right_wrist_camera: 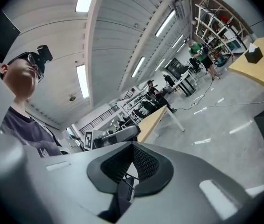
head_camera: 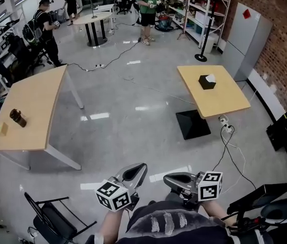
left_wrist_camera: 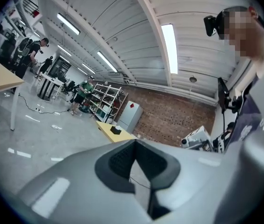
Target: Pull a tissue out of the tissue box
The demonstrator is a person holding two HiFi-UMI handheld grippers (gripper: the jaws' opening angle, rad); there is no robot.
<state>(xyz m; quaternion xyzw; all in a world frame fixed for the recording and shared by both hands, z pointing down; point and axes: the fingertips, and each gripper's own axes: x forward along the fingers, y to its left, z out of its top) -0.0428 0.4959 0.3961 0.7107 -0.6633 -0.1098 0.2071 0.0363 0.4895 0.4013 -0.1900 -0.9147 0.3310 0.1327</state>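
Note:
A black tissue box [head_camera: 206, 82] with a white tissue sticking out stands on the small wooden table [head_camera: 229, 99] at the right, far across the floor from me. Both grippers are held close to my body at the bottom of the head view, well short of that table. My left gripper [head_camera: 133, 174] has its jaws together with nothing in them; in its own view the left gripper [left_wrist_camera: 135, 143] points toward the tissue box [left_wrist_camera: 116, 130]. The right gripper [head_camera: 176, 179] is shut and empty too. In the right gripper view, the right gripper [right_wrist_camera: 132, 145] has the tissue box [right_wrist_camera: 253, 54] far right.
A long wooden table [head_camera: 31, 103] at the left carries a dark cup [head_camera: 18, 117]. A black chair [head_camera: 52, 220] stands at my lower left. Cables [head_camera: 230, 151] and a power strip lie on the floor by the small table's black base [head_camera: 193, 124]. People stand at the back [head_camera: 148, 4].

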